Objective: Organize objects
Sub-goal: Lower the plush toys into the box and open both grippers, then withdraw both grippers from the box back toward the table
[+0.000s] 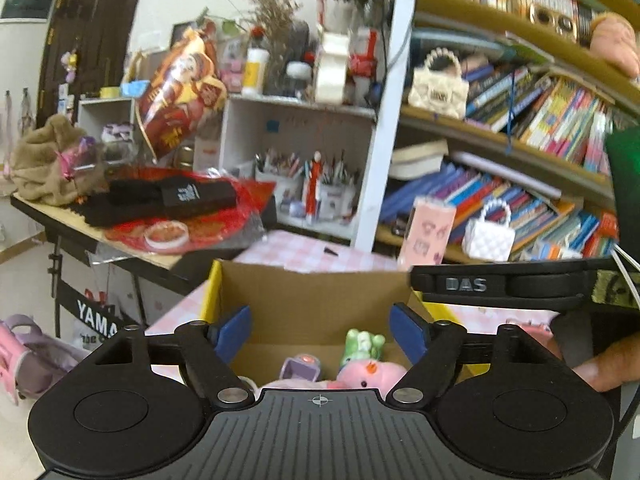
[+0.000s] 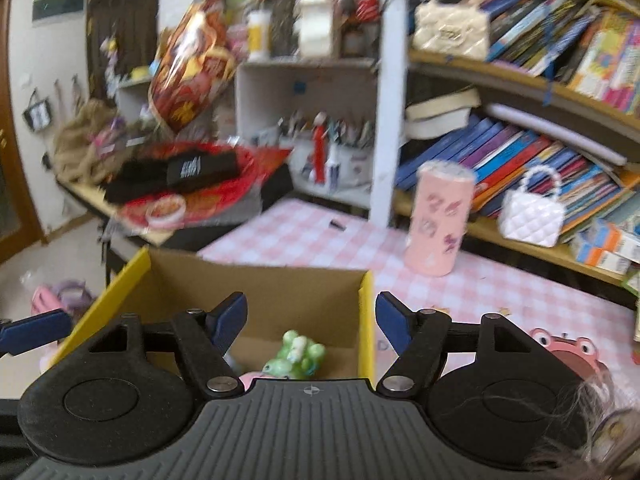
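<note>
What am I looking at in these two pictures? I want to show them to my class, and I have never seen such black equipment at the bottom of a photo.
There is no robot here. A person holds a two-fingered tool in each hand, and each tool has a wide-angle camera that looks forward along its fingers.

One picture is from the left hand-held gripper, the other from the right hand-held gripper. The blue pieces are the fingertips. Both stand open and hold nothing.

Below them a cardboard box with yellow sides stands on a pink checked tablecloth. In it lie a green toy, a pink soft toy and a small purple thing. A pink tumbler stands on the cloth beside the box. Behind are crowded bookshelves.
</note>
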`<action>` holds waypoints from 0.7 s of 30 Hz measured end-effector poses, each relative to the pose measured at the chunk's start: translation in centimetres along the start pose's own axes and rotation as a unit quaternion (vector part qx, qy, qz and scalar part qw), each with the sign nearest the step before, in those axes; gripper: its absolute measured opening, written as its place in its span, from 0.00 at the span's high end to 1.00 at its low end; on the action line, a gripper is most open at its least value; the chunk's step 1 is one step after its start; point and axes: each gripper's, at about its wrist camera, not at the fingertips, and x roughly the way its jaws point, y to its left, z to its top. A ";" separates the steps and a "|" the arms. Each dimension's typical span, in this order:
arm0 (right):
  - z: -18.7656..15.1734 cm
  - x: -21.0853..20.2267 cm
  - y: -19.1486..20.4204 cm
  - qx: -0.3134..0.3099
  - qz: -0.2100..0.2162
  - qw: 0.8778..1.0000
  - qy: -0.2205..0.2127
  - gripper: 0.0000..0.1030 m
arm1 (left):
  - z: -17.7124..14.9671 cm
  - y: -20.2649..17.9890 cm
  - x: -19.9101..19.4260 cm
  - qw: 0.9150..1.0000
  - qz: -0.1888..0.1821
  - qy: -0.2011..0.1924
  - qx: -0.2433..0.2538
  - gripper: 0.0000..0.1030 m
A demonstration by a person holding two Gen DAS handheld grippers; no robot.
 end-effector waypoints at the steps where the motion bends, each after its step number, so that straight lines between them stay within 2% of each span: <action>1: -0.1 -0.8 0.0 0.005 -0.007 1.000 -0.006 0.33 | 0.0 0.2 -0.6 1.000 0.001 -0.004 -0.005 0.21; 10: -3.3 -6.6 0.8 0.018 -0.067 0.997 -0.031 0.29 | -1.7 2.5 -5.0 0.999 0.012 -0.003 -0.041 0.20; 14: -5.7 -8.6 1.3 0.019 -0.080 0.997 -0.013 0.28 | -3.4 3.0 -6.6 0.999 0.019 0.014 -0.043 0.15; 21: -10.9 -11.4 2.9 0.016 -0.093 0.995 0.028 0.28 | -7.0 3.0 -8.7 0.997 0.030 0.059 -0.036 0.15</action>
